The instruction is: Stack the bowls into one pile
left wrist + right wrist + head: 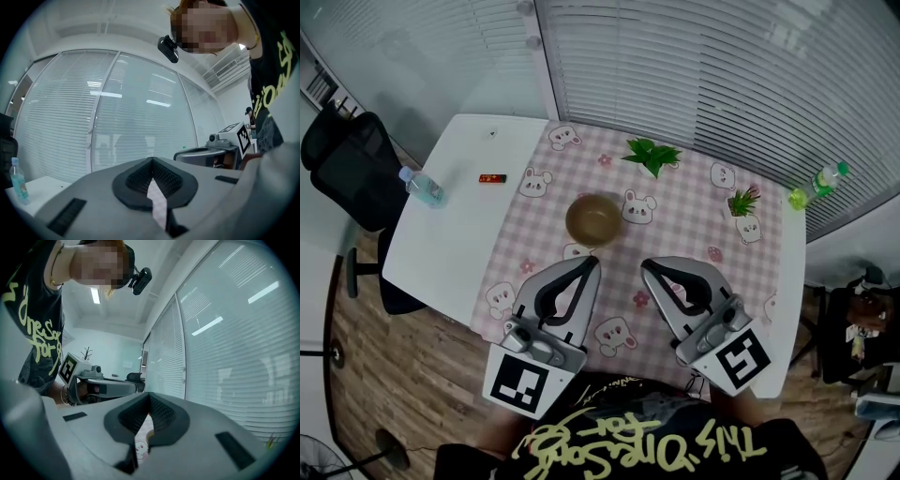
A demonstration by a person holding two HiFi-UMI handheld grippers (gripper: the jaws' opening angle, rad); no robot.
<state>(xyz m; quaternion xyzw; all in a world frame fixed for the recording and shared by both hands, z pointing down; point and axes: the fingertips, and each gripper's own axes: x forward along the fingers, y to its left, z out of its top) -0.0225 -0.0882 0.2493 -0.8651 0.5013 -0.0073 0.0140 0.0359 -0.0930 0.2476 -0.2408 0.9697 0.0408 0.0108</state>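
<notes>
Looking done, I'd say: bowls (593,218) are sitting as one pile; left gripper (591,262) and right gripper (649,267) are holding fingers clenched, empty.

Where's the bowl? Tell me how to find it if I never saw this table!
Find the white table, then the pink checked cloth with bunny pictures on it. Near the cloth's middle sits a brown round bowl. It is the only hollow, round thing there; its neighbours are a green leafy sprig and a small potted plant.
</notes>
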